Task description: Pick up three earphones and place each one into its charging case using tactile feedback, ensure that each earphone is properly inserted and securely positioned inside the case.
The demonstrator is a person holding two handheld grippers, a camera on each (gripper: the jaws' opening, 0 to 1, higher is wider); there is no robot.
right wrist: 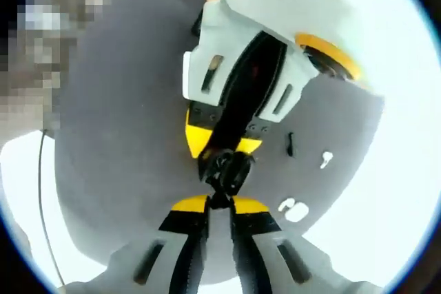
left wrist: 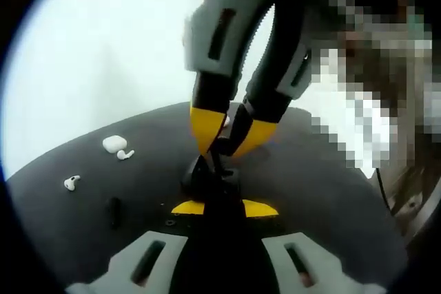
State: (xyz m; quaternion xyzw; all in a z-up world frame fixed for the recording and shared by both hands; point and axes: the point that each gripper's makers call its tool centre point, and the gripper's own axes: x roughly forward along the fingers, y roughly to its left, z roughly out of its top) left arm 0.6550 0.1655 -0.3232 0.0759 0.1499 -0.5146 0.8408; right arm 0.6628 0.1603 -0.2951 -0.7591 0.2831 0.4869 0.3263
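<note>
- At the centre of the left gripper view, a dark charging case [left wrist: 210,177] sits clamped between the yellow tips of the left gripper [left wrist: 224,208], on a round dark grey mat [left wrist: 324,191].
- From twelve o'clock the right gripper [left wrist: 224,144] comes down onto the case top, its yellow tips pinched together on a small dark earphone [left wrist: 219,148]; the piece itself is too small to make out clearly.
- In the right gripper view the same meeting shows from the other side: the right gripper [right wrist: 219,204] at six o'clock, the left gripper [right wrist: 220,144] at twelve, the black case [right wrist: 227,170] between them.
- Off at nine o'clock in the left gripper view lie a white, glossy, rounded case [left wrist: 114,144], a white earbud [left wrist: 125,155] just beside it, and another white earbud [left wrist: 71,183] farther out.
- A small black stick-shaped item [left wrist: 114,211] lies at eight o'clock on the mat.
- White tabletop [left wrist: 103,53] surrounds the mat.
</note>
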